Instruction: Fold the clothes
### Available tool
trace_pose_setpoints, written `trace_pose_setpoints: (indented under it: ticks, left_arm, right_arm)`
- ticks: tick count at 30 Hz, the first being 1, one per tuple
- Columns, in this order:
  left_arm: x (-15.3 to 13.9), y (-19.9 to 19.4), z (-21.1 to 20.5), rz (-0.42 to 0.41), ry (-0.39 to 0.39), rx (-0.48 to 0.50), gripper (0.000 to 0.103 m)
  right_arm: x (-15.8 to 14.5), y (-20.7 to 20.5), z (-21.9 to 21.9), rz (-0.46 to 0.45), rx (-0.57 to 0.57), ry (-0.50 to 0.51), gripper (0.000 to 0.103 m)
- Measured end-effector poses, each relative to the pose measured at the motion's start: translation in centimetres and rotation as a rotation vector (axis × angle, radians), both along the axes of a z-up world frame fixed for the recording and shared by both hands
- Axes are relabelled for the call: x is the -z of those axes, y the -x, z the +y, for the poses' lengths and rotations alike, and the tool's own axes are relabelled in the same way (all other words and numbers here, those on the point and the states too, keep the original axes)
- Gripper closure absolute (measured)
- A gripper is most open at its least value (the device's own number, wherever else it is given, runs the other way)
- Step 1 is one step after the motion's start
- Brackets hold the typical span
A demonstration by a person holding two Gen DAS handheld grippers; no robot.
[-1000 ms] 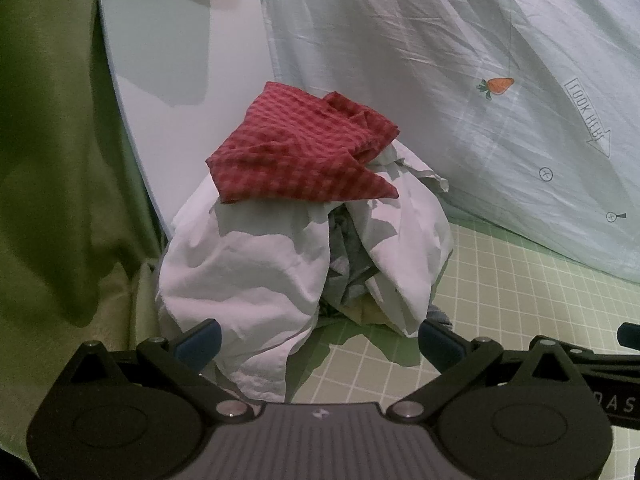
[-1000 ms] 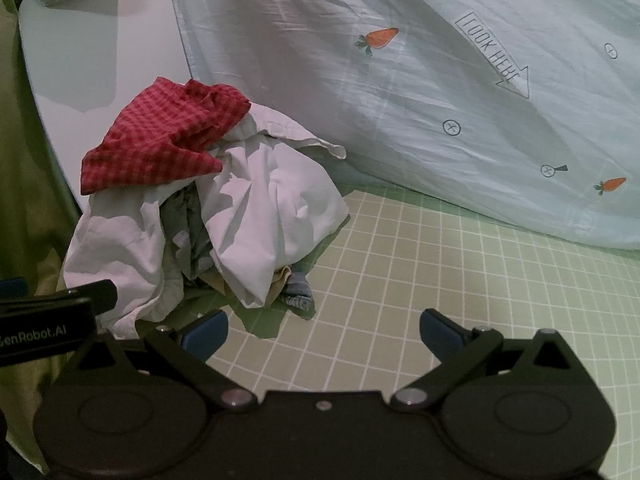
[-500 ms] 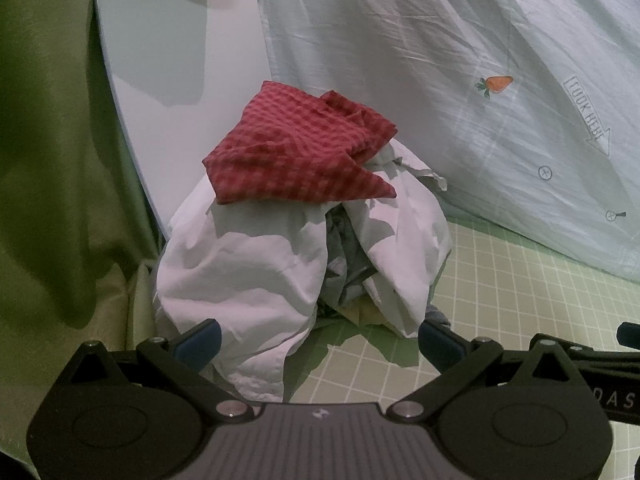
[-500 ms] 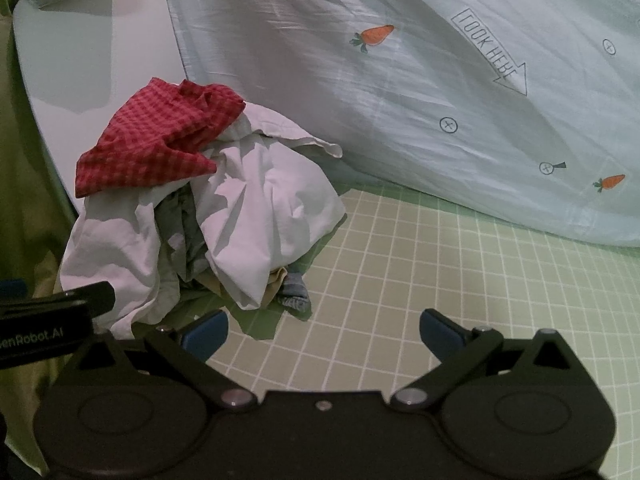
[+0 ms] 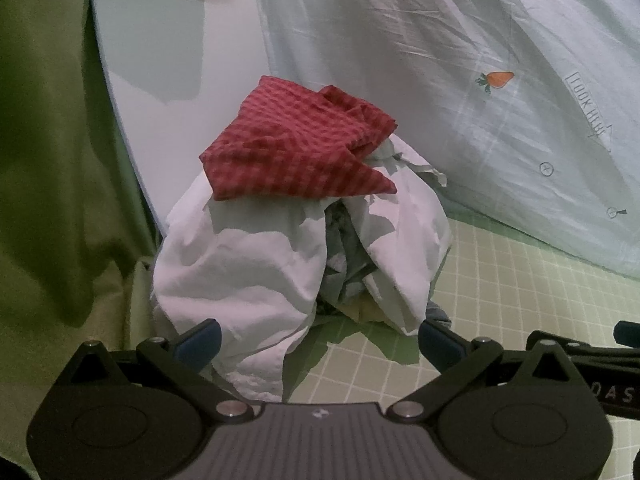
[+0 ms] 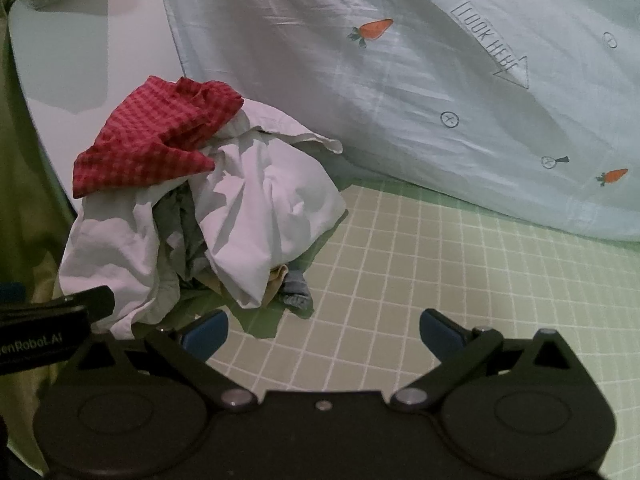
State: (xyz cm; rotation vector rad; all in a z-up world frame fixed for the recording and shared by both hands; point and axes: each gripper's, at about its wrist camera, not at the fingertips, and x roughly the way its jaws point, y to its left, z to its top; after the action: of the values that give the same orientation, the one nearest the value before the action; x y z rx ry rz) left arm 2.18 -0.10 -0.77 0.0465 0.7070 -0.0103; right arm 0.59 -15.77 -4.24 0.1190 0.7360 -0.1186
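A heap of clothes lies on the green grid sheet (image 6: 440,280). A red checked garment (image 5: 296,152) tops the heap and also shows in the right wrist view (image 6: 156,136). Under it is a crumpled white garment (image 5: 240,272), also in the right wrist view (image 6: 264,208), with grey cloth (image 6: 184,232) and a bit of blue denim (image 6: 296,292) below. My left gripper (image 5: 318,342) is open and empty just in front of the heap. My right gripper (image 6: 324,330) is open and empty to the right of the heap, above the sheet.
A pale blue duvet with carrot prints (image 6: 440,80) rises behind the heap. A white headboard panel (image 5: 160,60) stands at the back left. A green cloth (image 5: 48,160) hangs at the left. The right gripper's body (image 5: 580,356) shows at the left wrist view's right edge.
The right gripper has drifted slightly right and closer to the sheet. The left gripper and the heap have hardly moved.
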Motion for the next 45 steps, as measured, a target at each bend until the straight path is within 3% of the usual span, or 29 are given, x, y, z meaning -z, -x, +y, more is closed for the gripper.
trace_pose_setpoints:
  ticks: [11, 19, 22, 28, 32, 35, 37, 38, 40, 42, 44, 45]
  left_arm:
    - [-1.9, -3.9, 2.6, -0.016, 0.004, -0.048, 0.000]
    - [-4.1, -10.0, 7.0, -0.040, 0.045, -0.146, 0.000]
    - [-4.4, -12.8, 8.6, -0.038, 0.067, -0.174, 0.002]
    - [-4.9, -18.2, 10.7, -0.036, 0.120, -0.183, 0.013]
    - [-4.8, -21.6, 10.9, -0.045, 0.144, -0.146, 0.016]
    - [-4.2, -23.6, 10.7, -0.028, 0.156, -0.116, 0.028]
    - [-3.6, -24.5, 10.6, -0.008, 0.177, -0.113, 0.047]
    - [-3.4, -24.8, 10.6, -0.002, 0.191, -0.108, 0.052]
    - [-3.0, -25.1, 10.4, 0.004, 0.210, -0.098, 0.077]
    - [-2.7, -25.2, 10.2, 0.006, 0.204, -0.092, 0.091]
    - [-2.7, -24.9, 10.0, 0.001, 0.193, -0.088, 0.093]
    - [-2.8, -24.7, 9.9, -0.005, 0.191, -0.085, 0.096]
  right_arm:
    - [-0.8, -4.2, 1.4, -0.001, -0.056, 0.021, 0.000]
    - [-3.8, -11.2, 3.4, -0.084, -0.115, -0.007, 0.001]
    - [-4.6, -14.5, 4.3, -0.107, -0.135, -0.042, 0.006]
    - [-5.7, -21.5, 5.4, -0.169, -0.172, -0.088, 0.017]
    - [-5.3, -25.8, 5.0, -0.162, -0.149, -0.122, 0.022]
    - [-4.2, -28.3, 4.3, -0.135, -0.143, -0.189, 0.024]
    - [-3.8, -28.5, 4.1, -0.132, -0.152, -0.205, 0.033]
    - [-3.5, -28.6, 4.1, -0.131, -0.158, -0.211, 0.045]
    - [-3.1, -28.7, 4.0, -0.129, -0.170, -0.223, 0.058]
    - [-2.7, -28.9, 3.8, -0.128, -0.181, -0.235, 0.080]
    - [-2.2, -29.0, 3.7, -0.126, -0.193, -0.247, 0.099]
    - [-2.0, -29.1, 3.7, -0.126, -0.199, -0.253, 0.100]
